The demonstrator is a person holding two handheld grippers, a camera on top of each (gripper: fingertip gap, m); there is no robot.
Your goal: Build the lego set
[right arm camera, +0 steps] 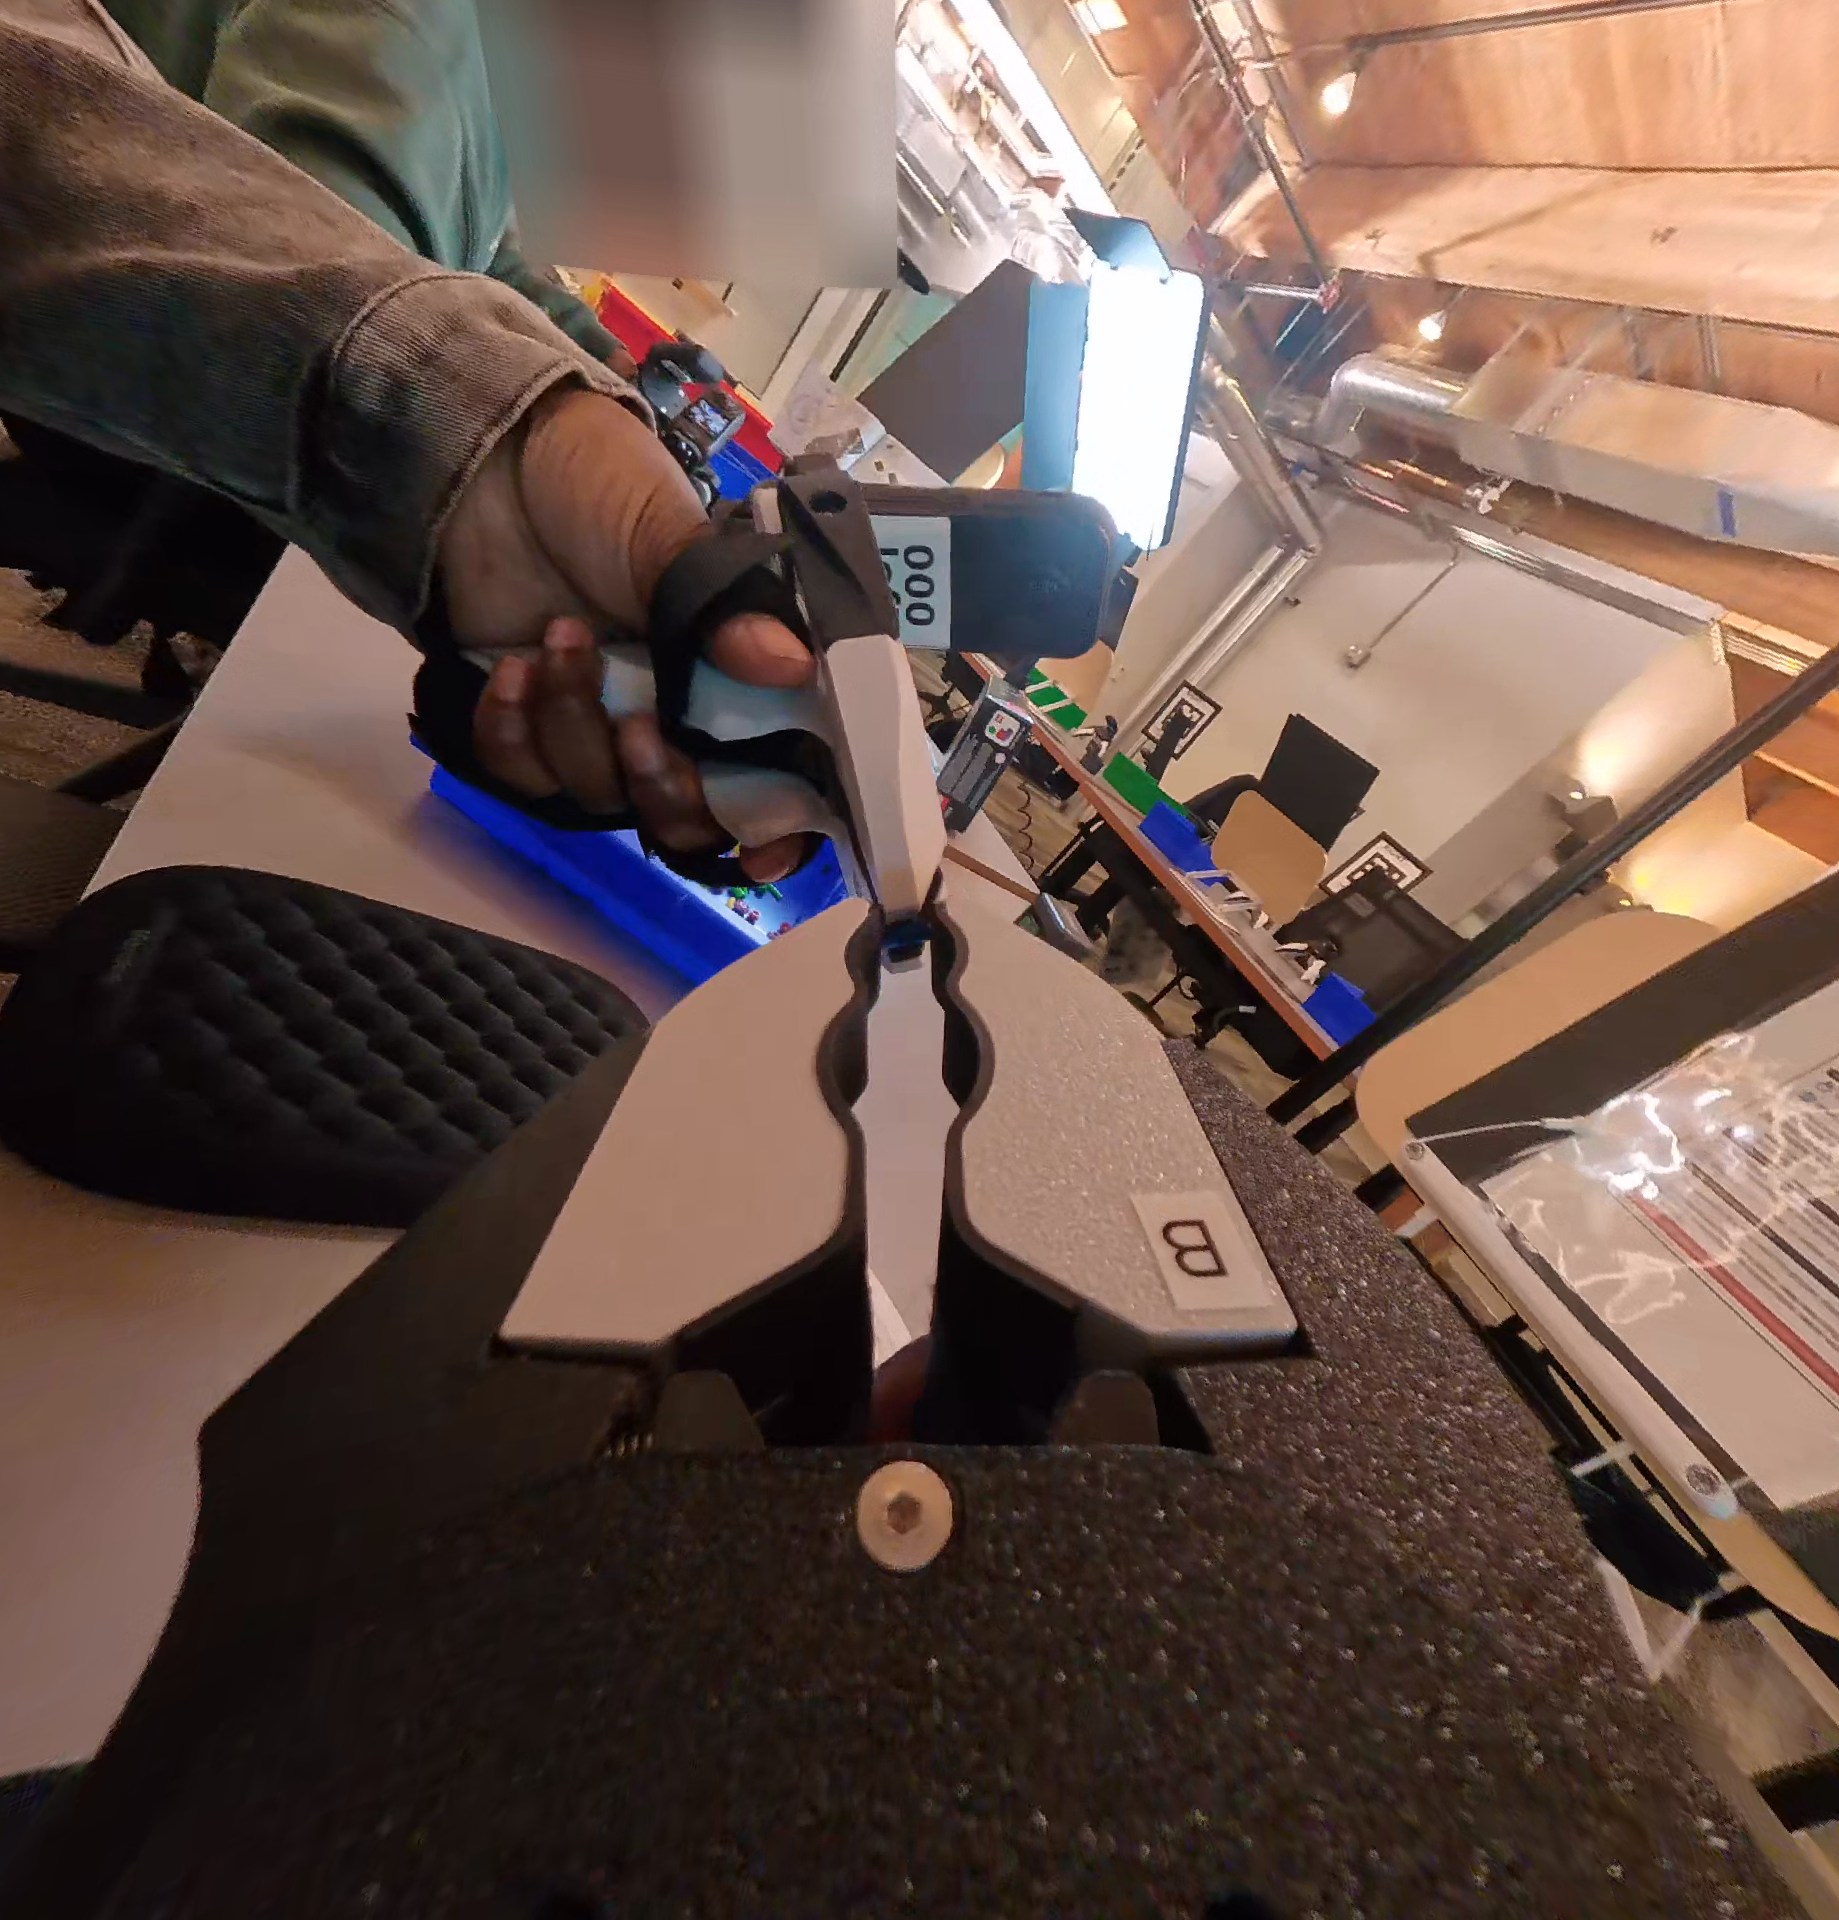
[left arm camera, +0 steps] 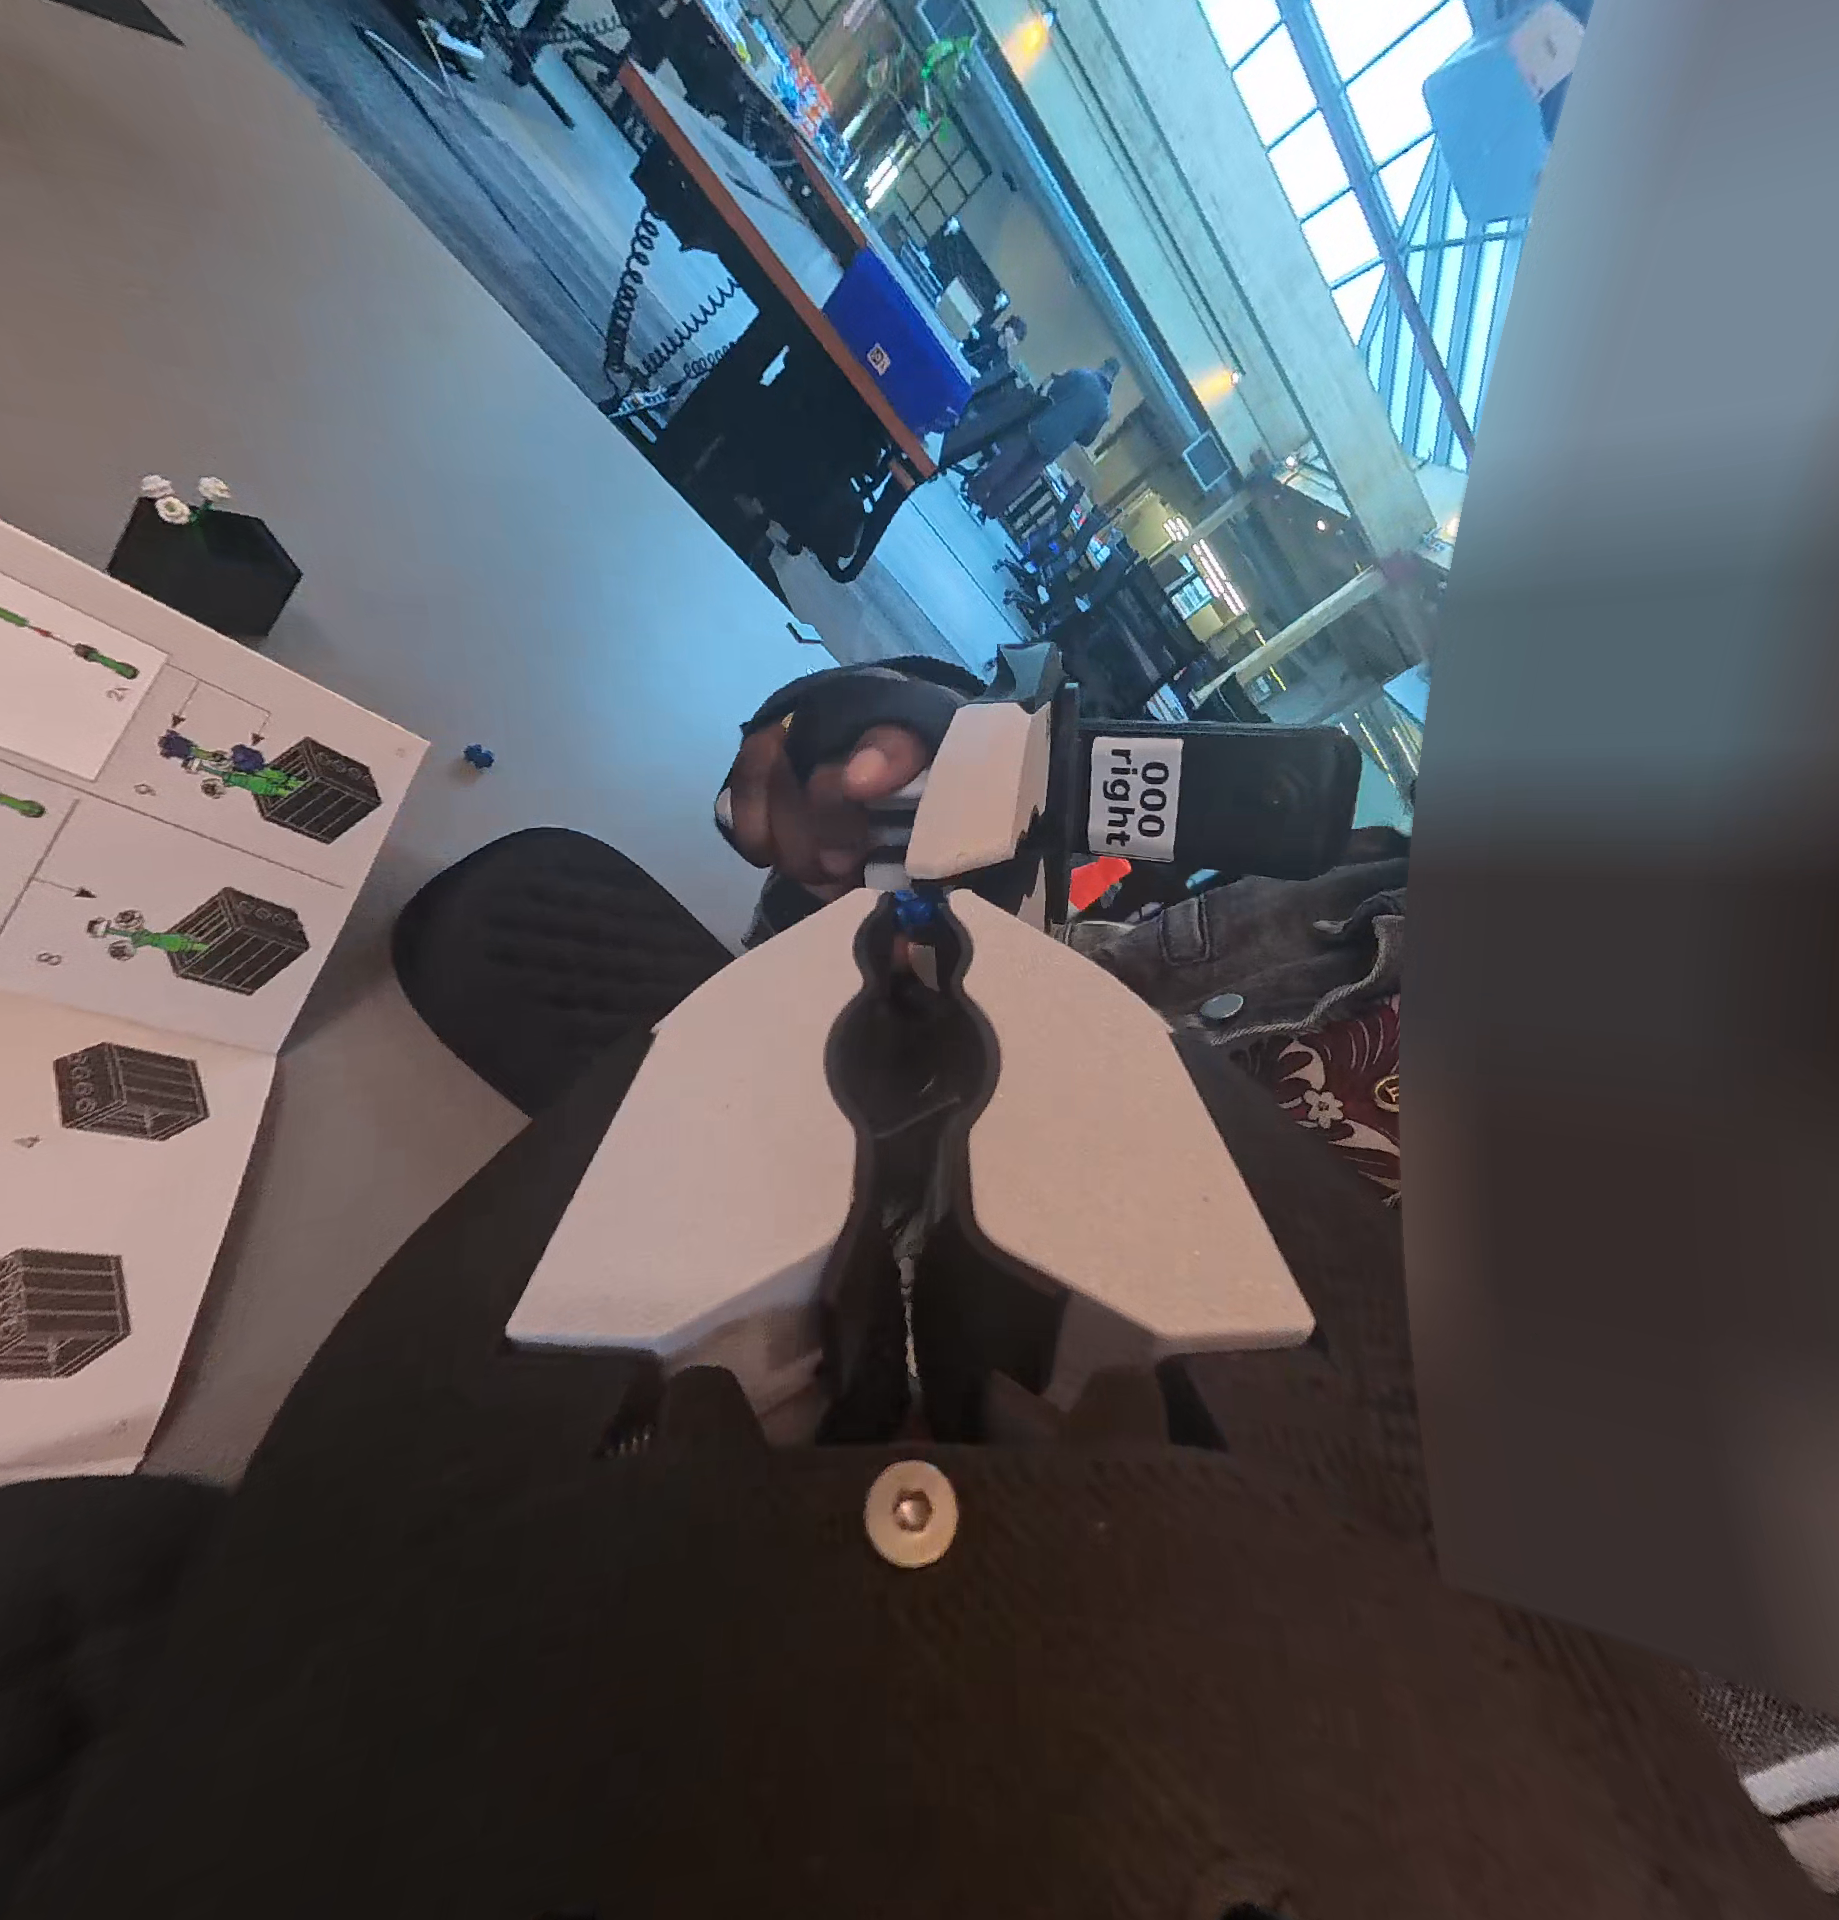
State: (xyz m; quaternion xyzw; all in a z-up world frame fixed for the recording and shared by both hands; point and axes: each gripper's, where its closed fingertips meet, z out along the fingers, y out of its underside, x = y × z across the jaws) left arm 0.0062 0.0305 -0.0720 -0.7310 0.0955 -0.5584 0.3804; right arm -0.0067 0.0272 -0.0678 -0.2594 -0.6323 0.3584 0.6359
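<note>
both grippers meet tip to tip in the air above the near edge of the table (left arm camera: 395, 343), off its surface. the left gripper (left arm camera: 913, 914) has its fingers drawn close, pinching a small blue lego piece (left arm camera: 912, 910) at the very tips. the right gripper (right arm camera: 902, 940) also has its fingers nearly together, nipping a blue and white piece (right arm camera: 902, 948); whether the two views show one shared piece or two being mated cannot be told.

risks, as judged:
- grip is at the extreme tips only, so a slight twist or uneven push could flick the piece out, and it would likely fall past the table edge.
- misaligned pressing could fail to seat the studs.

count:
- grippers: two.
- loose blue piece (left arm camera: 477, 755) on the table: one.
- black block with white flowers (left arm camera: 206, 561), toward the far edge: one.
- open instruction booklet (left arm camera: 146, 935): one.
- blue parts tray (right arm camera: 603, 873): one.
</note>
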